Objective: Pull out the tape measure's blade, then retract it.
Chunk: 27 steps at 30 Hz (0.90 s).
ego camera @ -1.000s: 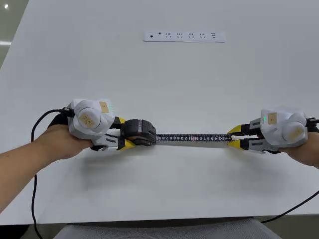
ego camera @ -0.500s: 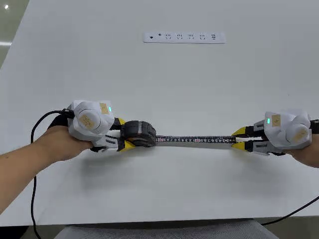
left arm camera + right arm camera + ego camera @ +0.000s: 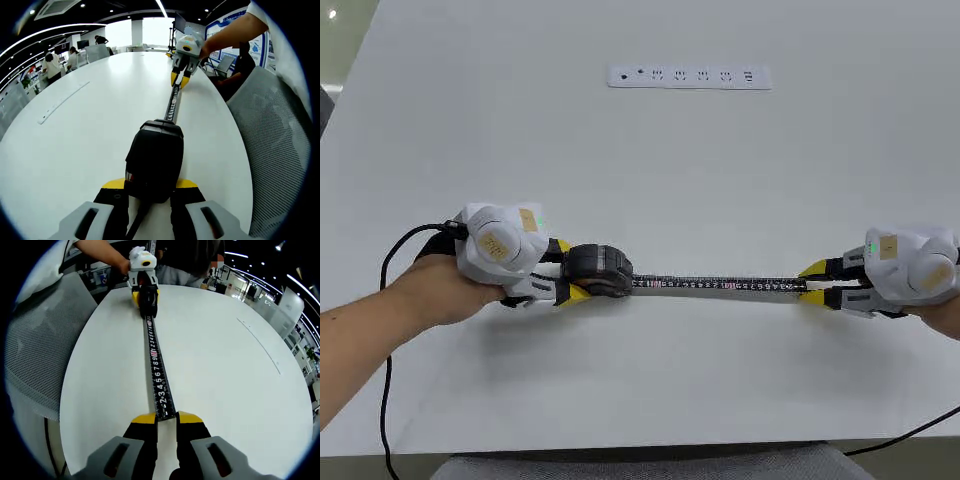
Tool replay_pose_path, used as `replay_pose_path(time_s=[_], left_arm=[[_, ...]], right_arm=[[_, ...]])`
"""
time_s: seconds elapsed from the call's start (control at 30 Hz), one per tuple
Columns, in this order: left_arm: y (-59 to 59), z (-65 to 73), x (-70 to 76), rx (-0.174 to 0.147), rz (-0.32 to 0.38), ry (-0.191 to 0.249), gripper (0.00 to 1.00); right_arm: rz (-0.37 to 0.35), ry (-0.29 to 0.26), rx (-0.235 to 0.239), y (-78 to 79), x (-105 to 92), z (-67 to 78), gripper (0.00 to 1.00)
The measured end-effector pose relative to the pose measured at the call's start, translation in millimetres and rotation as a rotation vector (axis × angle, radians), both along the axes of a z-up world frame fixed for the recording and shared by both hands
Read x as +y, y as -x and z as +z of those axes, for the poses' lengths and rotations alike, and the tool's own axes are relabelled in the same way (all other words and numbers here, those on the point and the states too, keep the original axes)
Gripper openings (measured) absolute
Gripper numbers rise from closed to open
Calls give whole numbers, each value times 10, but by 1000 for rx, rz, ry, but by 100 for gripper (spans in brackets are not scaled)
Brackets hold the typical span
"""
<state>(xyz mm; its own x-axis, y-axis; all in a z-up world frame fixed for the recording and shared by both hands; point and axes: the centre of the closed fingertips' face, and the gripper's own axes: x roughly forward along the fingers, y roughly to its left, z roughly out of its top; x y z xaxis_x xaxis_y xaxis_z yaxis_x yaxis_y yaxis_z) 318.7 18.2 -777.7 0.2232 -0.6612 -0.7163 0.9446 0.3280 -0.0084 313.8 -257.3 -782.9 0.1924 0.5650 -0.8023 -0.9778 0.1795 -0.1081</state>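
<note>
White table [image 3: 650, 180]; left gripper [image 3: 569, 268] clamps the case [image 3: 602, 270], right gripper [image 3: 813, 283] pinches the blade [image 3: 720, 285] by its tip, numerals legible in the right gripper view.

A white power strip [image 3: 690, 74] is laid at the far middle of the white surface [image 3: 650, 180]; the tape measure [image 3: 598, 270] is set near left, its blade [image 3: 720, 285] extended rightward.

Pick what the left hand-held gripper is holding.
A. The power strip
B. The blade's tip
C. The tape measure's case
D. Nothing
C: the left hand-held gripper has its jaws closed on the case, while the right hand-held gripper pinches the blade at its tip.
</note>
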Motion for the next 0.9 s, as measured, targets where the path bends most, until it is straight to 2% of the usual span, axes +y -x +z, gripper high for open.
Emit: replay_pose_path(time_s=[0.53,0.9], left_arm=[[-4,3,-5,-10,4,-1,29],[-2,7,-11,-30,7,-27,29]], right_arm=[[-30,12,13,29,-93,-33,9],[-33,20,30,24,-84,-43,10]])
